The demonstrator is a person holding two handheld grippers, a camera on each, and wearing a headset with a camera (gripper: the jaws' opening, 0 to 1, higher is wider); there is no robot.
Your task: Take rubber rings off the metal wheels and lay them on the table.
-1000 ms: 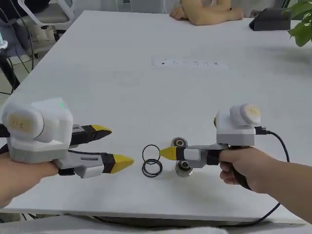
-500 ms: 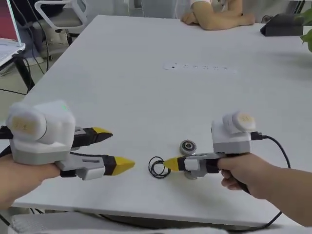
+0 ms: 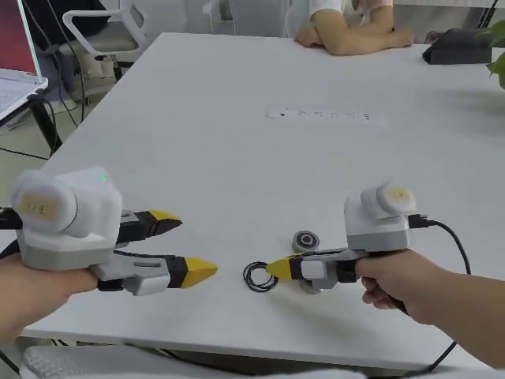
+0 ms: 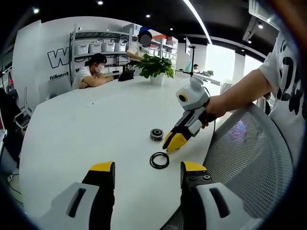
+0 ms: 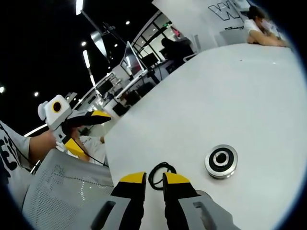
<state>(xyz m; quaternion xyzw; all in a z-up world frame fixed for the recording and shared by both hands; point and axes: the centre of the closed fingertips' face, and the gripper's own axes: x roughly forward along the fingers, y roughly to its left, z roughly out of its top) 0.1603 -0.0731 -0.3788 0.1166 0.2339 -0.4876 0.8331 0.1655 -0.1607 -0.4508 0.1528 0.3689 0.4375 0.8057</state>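
On the white table (image 3: pixel 237 118), near the edge closest to you, the black rubber rings (image 3: pixel 259 276) lie flat in a little pile, one over the other. Your right gripper (image 3: pixel 276 268) points at them from the right side, low over the table. Its yellow tip is right at the rings, but I cannot tell if it touches them. In the right gripper view its two jaws are close together with just a thin gap, and they have hold of nothing. A black cable (image 3: pixel 454 237) runs off the back of this gripper. One metal wheel (image 3: pixel 305 239) lies flat on the table just past the right gripper, a bit farther from you than the rings, and it has no ring on it. A grey round thing (image 3: pixel 313 286) peeks out from under the right gripper. It may be a second wheel, but most of it is hidden. Your left gripper (image 3: pixel 183 243) is off to the left, well apart from the rings, and it points toward them. Its jaws are spread wide and nothing is between them. At the far end of the table a person rests folded arms (image 3: pixel 351 35) on the top. A green plant (image 4: pixel 153 67) stands on the table too.
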